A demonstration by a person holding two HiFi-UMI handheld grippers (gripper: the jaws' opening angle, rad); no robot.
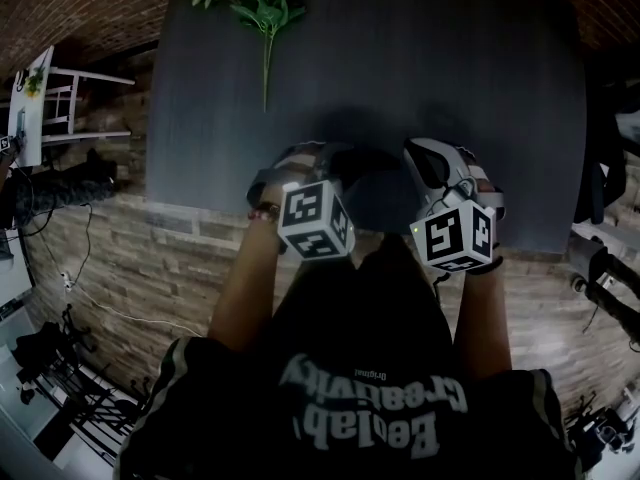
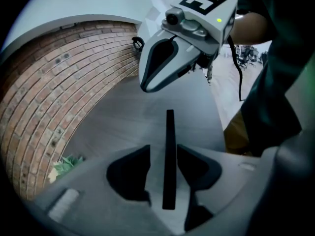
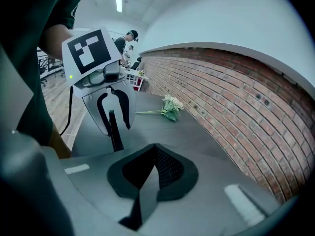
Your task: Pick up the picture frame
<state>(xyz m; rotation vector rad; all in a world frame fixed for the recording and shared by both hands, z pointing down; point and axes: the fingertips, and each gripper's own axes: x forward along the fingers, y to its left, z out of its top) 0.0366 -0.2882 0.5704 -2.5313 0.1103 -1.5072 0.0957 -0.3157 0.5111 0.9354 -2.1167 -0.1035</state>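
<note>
Nearly gripped: frame edge sat between open left jaws

**Grippers.** The left gripper (image 2: 164,150) was spread, jaws either side of the picture frame (image 2: 170,129). The frame showed edge-on as a thin dark bar. A gap showed on each side, narrower on the right, so nothing was pinched yet. The right gripper (image 3: 155,154) had its jaws pressed together with nothing between them. It hung just beside the left one, over the near edge of the dark counter (image 1: 400,48).

**Frame.** Head view showed only a dark patch between the grippers. Whether the frame stood on the counter could not be told.

**Doing the step well (judgement).**
- Centre the bar between the pads.
- Close squarely on its flat faces, deep enough that the thin edge can't twist out.
- Lift straight up, and keep the right gripper clear.

**Other things.** Flowers (image 1: 250,3) lay at the far left, well apart.

**Writing.** White print on the person's dark shirt (image 1: 370,418) was upside down. "Creativity" was readable, and the second word was unclear. Each marker cube (image 1: 315,220) carried black-and-white squares, no words.
</note>
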